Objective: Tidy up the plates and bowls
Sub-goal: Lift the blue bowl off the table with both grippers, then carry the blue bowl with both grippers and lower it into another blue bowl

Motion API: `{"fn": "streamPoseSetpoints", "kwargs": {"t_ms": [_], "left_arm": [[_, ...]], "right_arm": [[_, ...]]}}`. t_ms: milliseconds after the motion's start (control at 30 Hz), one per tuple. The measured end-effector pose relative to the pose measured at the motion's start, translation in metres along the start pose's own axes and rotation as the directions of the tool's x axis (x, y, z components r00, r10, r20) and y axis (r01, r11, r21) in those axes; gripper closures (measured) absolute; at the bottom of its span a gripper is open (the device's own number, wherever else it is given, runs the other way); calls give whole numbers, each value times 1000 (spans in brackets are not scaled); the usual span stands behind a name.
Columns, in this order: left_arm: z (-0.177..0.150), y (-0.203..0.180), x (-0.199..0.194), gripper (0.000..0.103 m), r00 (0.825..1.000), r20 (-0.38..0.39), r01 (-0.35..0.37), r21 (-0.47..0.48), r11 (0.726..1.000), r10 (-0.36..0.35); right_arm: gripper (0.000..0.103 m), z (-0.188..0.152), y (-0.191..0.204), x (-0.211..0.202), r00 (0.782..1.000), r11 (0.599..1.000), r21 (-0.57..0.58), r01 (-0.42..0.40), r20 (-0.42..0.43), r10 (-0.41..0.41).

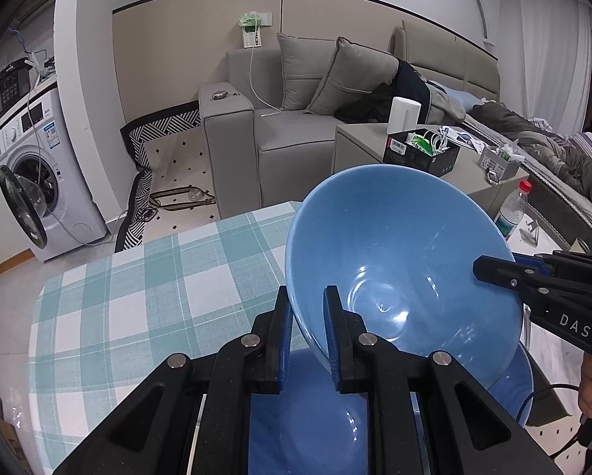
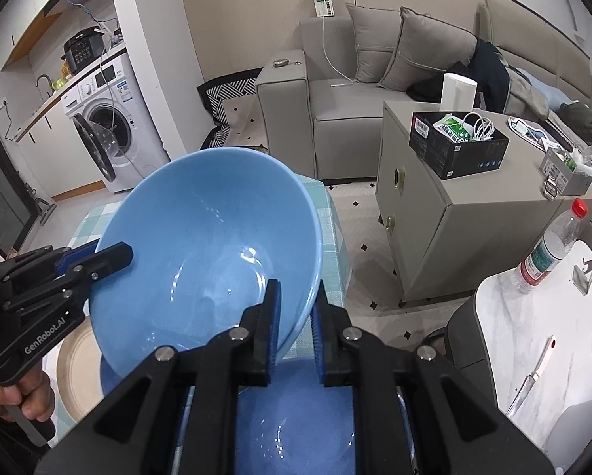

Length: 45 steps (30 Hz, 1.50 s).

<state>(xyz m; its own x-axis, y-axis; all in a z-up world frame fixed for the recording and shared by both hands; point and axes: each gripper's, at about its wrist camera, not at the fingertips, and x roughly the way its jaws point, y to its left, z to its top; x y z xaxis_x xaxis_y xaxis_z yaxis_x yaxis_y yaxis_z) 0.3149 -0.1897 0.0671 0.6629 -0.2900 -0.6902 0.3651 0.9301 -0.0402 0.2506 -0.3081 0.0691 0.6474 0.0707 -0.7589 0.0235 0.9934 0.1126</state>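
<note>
So in the left wrist view, the left gripper (image 1: 308,336) has its jaws clamped on the near rim of a glossy light-blue ceramic bowl (image 1: 399,261), and the right gripper (image 1: 494,273) is pinching the rim on the far side, so both are holding it. The bowl is tilted and looks clear of the green-and-white checked worktop (image 1: 137,277), right above another blue dish (image 1: 296,415) underneath. Over in the right wrist view it's the same story: right gripper (image 2: 296,328) squeezed on the bowl (image 2: 209,237) rim, left gripper (image 2: 114,257) across from it, blue dish (image 2: 292,427) directly below, and a round beige plate (image 2: 74,372) just beside that dish. My guess is this is the carry step; next they need to keep the bowl level and pick a stack to set it on.
</note>
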Motion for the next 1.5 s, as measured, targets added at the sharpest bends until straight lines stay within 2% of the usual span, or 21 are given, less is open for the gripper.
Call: {"fn": "streamPoseSetpoints", "kwargs": {"t_ms": [467,867,1500], "left_arm": [[-18,0,-48,88,999,46,-17,-4,1000,17],[-37,13,-77,88,997,54,-56,-20,998,57],[-67,29,-73,88,996,22,-90,-49,995,91]], "right_arm": [[89,-15,18,-36,999,1000,-24,-8,38,9],[89,-29,42,-44,999,998,-51,-33,37,35],[88,-46,59,-22,998,993,-91,-69,-8,68]]}}
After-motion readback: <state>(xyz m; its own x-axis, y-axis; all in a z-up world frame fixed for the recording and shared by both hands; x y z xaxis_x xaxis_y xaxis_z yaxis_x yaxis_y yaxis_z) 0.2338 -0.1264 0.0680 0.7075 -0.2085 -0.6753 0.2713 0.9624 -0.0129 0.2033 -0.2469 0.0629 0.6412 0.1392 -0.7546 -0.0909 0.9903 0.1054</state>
